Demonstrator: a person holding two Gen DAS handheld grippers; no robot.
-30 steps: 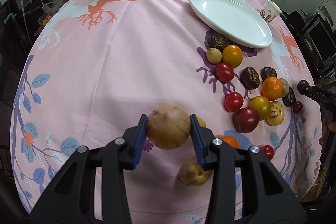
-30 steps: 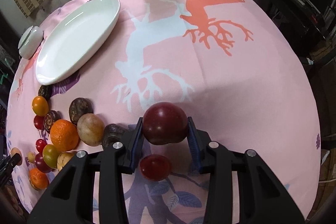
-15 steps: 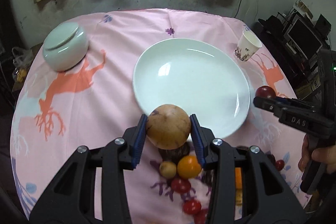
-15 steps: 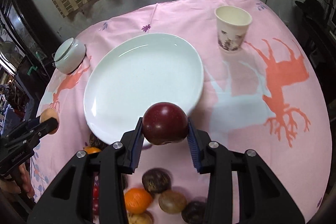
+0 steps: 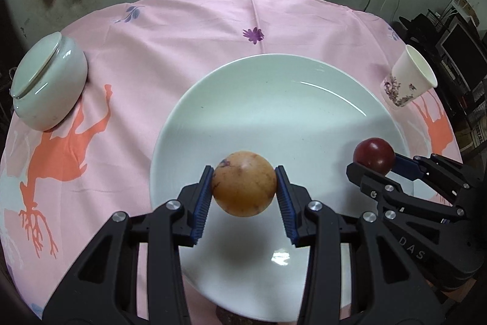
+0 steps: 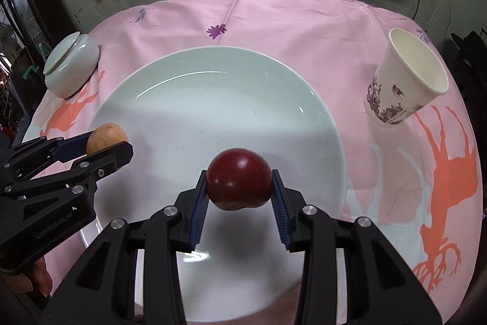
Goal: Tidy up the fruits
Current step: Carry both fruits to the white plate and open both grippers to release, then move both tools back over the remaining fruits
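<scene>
left tongs (image 5: 243, 188) gripping tan fruit (image 5: 242, 183), right tongs (image 6: 239, 189) gripping dark red fruit (image 6: 239, 178), both above white plate (image 5: 274, 99)

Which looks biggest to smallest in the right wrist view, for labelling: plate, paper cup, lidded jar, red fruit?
1. Plate, plainly largest.
2. Paper cup.
3. Red fruit and lidded jar: alike, unranked; the fruit, clamped in the right gripper, sits nearest the camera.
</scene>
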